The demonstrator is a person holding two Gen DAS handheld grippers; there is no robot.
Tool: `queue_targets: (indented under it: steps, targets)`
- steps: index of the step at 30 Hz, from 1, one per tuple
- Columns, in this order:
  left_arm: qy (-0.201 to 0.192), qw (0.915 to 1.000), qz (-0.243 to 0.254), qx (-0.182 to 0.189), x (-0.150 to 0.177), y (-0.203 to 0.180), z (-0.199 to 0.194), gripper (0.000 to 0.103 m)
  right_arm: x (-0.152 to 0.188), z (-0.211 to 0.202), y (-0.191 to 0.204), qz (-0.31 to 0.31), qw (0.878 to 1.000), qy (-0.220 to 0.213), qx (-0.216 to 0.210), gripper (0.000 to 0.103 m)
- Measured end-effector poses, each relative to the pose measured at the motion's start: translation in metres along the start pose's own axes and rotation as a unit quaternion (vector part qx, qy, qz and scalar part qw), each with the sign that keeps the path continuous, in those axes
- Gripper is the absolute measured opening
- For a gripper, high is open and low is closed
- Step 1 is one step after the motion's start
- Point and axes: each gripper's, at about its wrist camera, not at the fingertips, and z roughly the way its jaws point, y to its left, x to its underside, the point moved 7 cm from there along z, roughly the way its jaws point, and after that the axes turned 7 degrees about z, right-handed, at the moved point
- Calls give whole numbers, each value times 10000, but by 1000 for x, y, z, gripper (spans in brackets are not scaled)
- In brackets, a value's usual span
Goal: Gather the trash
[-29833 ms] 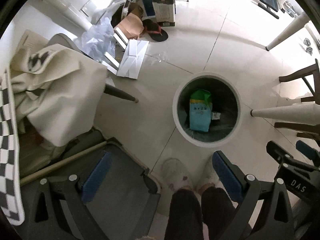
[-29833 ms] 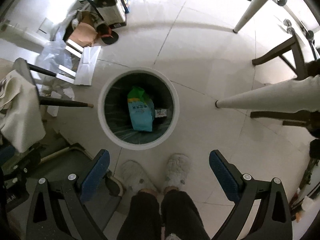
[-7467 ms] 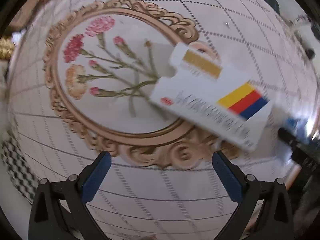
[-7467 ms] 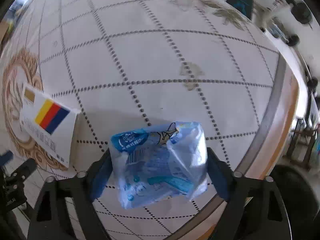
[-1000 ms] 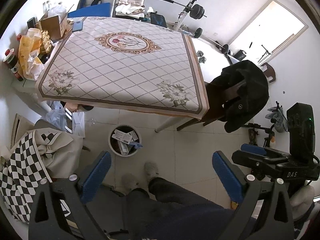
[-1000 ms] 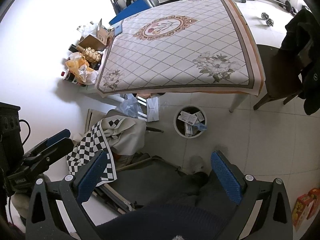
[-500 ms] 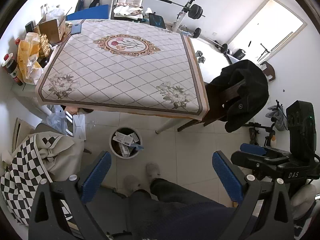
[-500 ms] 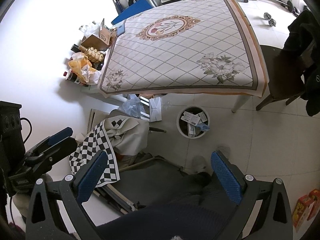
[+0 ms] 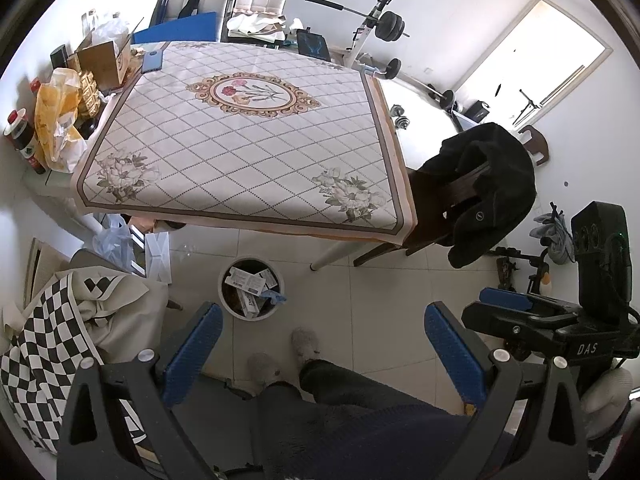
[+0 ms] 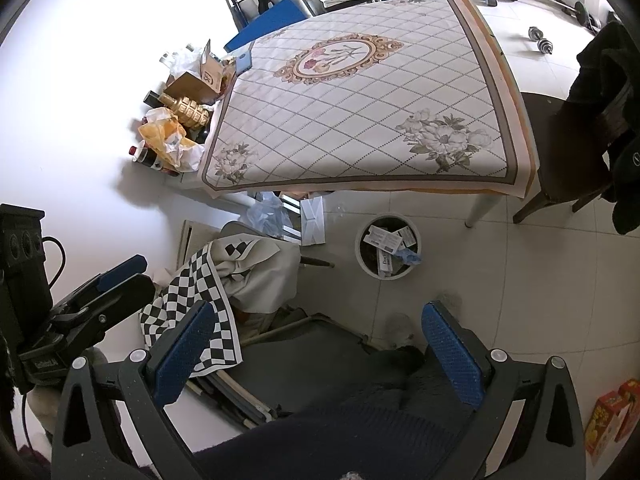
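Note:
A round white trash bin (image 9: 276, 308) stands on the tiled floor below the table's near edge and holds white boxes and a blue wrapper (image 9: 275, 297). It also shows in the right wrist view (image 10: 366, 266). My left gripper (image 9: 320, 354) is open and empty, held high above the floor and my feet. My right gripper (image 10: 316, 352) is open and empty, also held high. Each gripper shows from the side in the other's view, the right one (image 9: 516, 304) and the left one (image 10: 120, 272). The table (image 9: 240, 136) with its flowered cloth carries nothing in the middle.
A chair with a black coat (image 9: 480, 184) stands at the table's right. A chair draped in checked cloth (image 9: 48, 336) is left of the bin. Bottles, a yellow bag (image 9: 56, 120) and a cardboard box crowd the left shelf. Weights lie on the far floor.
Both grippers have stayed open and high; the views have shifted only slightly over the last second. Earlier the box and wrapper lay on the table; they are now in the bin.

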Motion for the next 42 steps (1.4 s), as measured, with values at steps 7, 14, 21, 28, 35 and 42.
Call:
queue_targets:
  steps: [7, 14, 21, 28, 35, 42]
  targets:
    - [-2, 10000, -19, 14, -7, 0, -1, 103, -1, -1, -1, -19, 10000, 3, -2, 103]
    - [-7, 10000, -27, 14, -6, 0, -1, 103, -1, 1, 0, -9, 10000, 3, 3, 103]
    - [4, 10000, -11, 24, -5, 3, -2, 103, -1, 1, 2, -3, 10000, 7, 0, 103]
    - [17, 10000, -14, 35, -7, 1, -2, 103, -1, 2, 3, 1, 10000, 13, 2, 103]
    - [16, 10000, -10, 35, -7, 3, -3, 103, -2, 2, 3, -6, 10000, 26, 5, 103]
    - [26, 10000, -23, 48, -8, 4, -3, 103, -4, 7, 8, 24, 10000, 55, 33, 103]
